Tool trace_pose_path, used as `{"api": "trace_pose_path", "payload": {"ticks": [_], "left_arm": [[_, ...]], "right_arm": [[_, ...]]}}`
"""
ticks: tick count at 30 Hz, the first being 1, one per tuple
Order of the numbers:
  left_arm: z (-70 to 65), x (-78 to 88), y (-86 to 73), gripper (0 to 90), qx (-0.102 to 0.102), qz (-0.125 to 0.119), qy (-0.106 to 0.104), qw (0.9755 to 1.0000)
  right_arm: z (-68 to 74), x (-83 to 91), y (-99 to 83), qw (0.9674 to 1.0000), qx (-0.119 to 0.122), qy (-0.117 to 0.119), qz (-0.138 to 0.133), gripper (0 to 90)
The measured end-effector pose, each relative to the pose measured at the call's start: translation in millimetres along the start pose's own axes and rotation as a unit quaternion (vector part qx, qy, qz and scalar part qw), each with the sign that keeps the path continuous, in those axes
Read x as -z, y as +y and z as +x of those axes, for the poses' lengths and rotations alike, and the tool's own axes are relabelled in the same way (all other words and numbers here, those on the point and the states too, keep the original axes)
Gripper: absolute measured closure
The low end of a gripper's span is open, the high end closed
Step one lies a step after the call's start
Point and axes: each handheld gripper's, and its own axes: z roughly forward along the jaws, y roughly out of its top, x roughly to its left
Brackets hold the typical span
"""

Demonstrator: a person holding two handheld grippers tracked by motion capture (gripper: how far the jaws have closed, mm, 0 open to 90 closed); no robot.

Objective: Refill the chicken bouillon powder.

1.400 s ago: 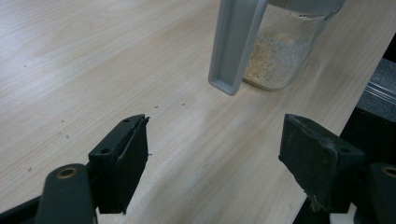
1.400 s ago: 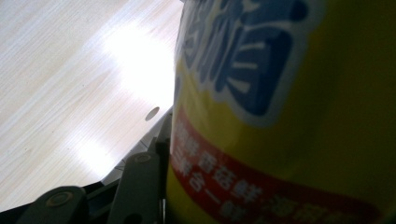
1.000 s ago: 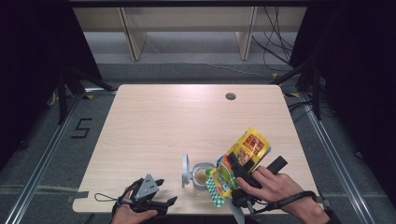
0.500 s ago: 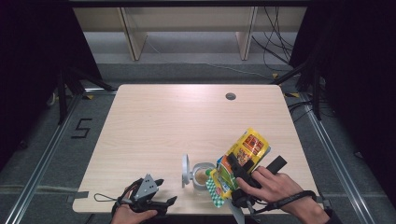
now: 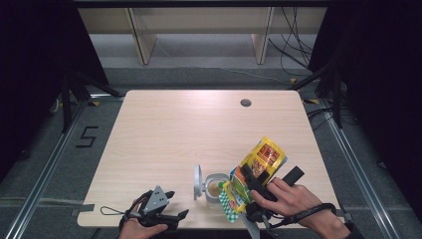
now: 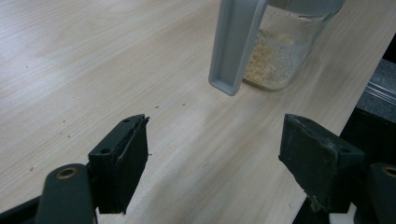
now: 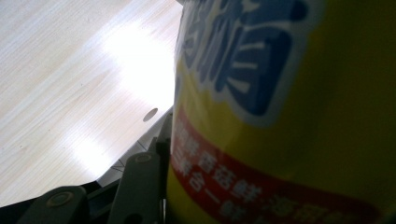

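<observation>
Far half of table (image 5: 164,124) bare; cable hole (image 5: 246,103) near far right corner. Yellow pouch (image 5: 254,172) with red band and blue lettering, tilted over open glass jar (image 5: 215,188) of beige granules, close to near edge, right of middle; hinged lid (image 5: 198,181) upright. Right gripper (image 5: 256,191) clamped on pouch. Left gripper (image 5: 166,211) at near edge, jaws wide apart, holding nothing.
</observation>
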Motion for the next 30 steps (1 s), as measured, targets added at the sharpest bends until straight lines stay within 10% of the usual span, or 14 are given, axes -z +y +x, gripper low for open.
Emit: {"api": "trace_pose_path", "payload": {"ticks": [3,19,23,30], "left_arm": [[2.3,0.5,0.8,23.1,-0.020,0.002,0.003,0.9998],[0.0,0.3,-0.2,23.1,0.000,0.003,0.003,1.0000],[4.2,1.1,1.3,23.1,-0.037,0.009,0.007,0.9993],[3.7,0.8,1.2,23.1,-0.032,0.007,0.006,0.9994]], "right_arm": [[-0.8,-0.1,0.7,1.0000,0.004,0.001,0.000,60.2],[-0.7,1.6,-0.2,1.0000,-0.004,-0.001,0.000,60.2],[-0.4,1.0,0.6,1.0000,0.001,0.001,-0.002,60.2],[0.2,1.3,0.1,1.0000,0.000,0.002,-0.002,60.2]]}}
